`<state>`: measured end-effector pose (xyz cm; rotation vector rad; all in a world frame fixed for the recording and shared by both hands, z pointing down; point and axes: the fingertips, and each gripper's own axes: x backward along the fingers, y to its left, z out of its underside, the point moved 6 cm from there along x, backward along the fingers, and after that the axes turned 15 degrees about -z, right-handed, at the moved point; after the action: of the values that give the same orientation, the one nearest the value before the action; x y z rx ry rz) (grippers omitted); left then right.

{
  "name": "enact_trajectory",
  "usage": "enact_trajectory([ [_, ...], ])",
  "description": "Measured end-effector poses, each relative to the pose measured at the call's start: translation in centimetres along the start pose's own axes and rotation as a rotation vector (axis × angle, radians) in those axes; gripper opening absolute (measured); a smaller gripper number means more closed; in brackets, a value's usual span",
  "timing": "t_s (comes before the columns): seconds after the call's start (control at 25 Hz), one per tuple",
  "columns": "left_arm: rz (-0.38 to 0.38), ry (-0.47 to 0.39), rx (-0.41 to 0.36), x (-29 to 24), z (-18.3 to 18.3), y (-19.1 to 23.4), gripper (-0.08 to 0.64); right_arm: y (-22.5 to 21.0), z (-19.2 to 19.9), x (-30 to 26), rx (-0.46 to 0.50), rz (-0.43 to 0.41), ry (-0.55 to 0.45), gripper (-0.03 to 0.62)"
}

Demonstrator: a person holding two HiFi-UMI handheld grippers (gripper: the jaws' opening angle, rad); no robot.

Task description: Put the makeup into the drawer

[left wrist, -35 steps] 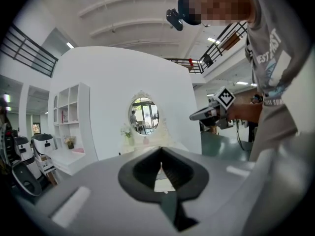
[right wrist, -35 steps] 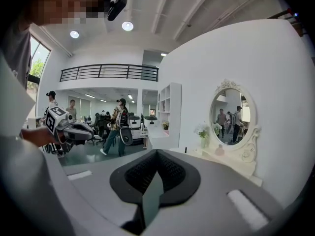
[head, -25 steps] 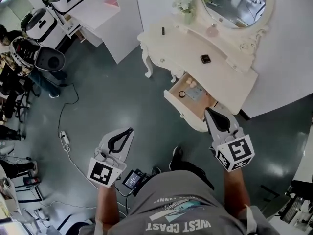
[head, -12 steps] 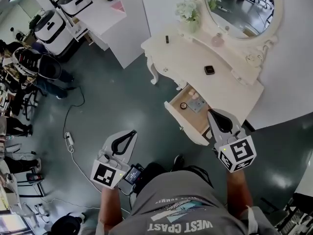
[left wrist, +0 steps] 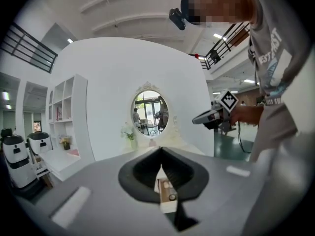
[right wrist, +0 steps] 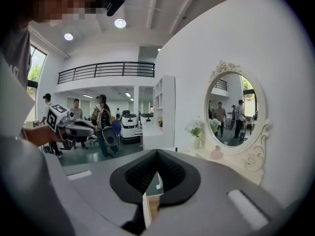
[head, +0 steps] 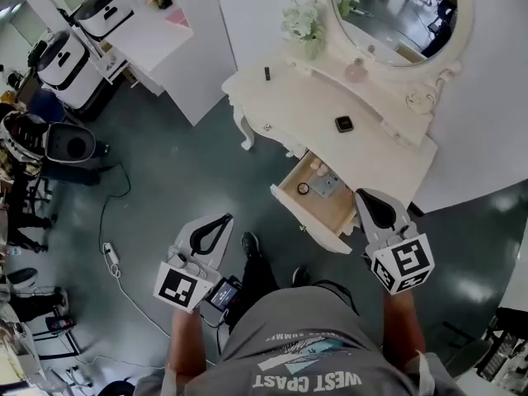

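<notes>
The drawer (head: 307, 222) of the white table (head: 289, 97) is pulled open. A few small makeup things (head: 326, 186) already lie inside it: a round one, a flat grey one and some pale bits at the back. One dark little compact (head: 344, 124) sits on the table top, behind the drawer and well apart from it. A thin dark stick (head: 266, 73) lies farther off, behind the drawer and to its left. The left tongs (head: 222, 218) are pinched together with nothing in them. They hang over the floor, well to the left of the drawer. The right tongs (head: 361, 193) are pinched together too and empty, just beside the drawer's right end. I think the compact goes in next. It looks small and light, with a hard, smooth shell, so it could slip. It is flat and low, so the tongs should open up, come down over it and pinch its two side edges softly. A hard squeeze or a drop could crack it or pop its lid.
</notes>
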<state>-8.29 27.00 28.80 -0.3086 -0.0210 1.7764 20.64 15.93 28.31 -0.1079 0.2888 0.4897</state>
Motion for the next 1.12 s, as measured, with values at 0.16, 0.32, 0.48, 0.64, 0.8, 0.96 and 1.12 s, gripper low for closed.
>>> enact_trajectory([
  [0.16,0.045,-0.037,-0.011,-3.2,-0.4,3.9,0.002,-0.4,-0.6,-2.8,-0.017,0.053,0.01,0.002],
  [0.32,0.083,-0.048,-0.01,-6.0,0.1,8.4,0.002,-0.8,-1.8,-6.9,-0.023,0.091,0.017,0.002],
  [0.48,0.132,-0.056,-0.019,-8.7,0.5,12.9,0.002,-0.7,-3.5,-10.8,-0.036,0.134,0.01,0.002],
  [0.64,0.188,-0.082,-0.03,-10.6,0.0,16.3,0.002,-0.3,-4.7,-13.5,-0.048,0.185,0.01,0.002],
  [0.8,0.234,-0.101,-0.038,-12.0,0.2,19.0,0.002,0.6,-5.5,-15.7,-0.055,0.229,0.006,0.002],
  [0.96,0.265,-0.11,-0.032,-12.6,0.7,20.8,0.002,1.4,-6.0,-17.1,-0.06,0.247,0.024,0.002],
  [1.12,0.285,-0.097,-0.011,-13.9,1.4,22.0,0.002,0.8,-6.7,-18.5,-0.06,0.261,0.049,0.002],
])
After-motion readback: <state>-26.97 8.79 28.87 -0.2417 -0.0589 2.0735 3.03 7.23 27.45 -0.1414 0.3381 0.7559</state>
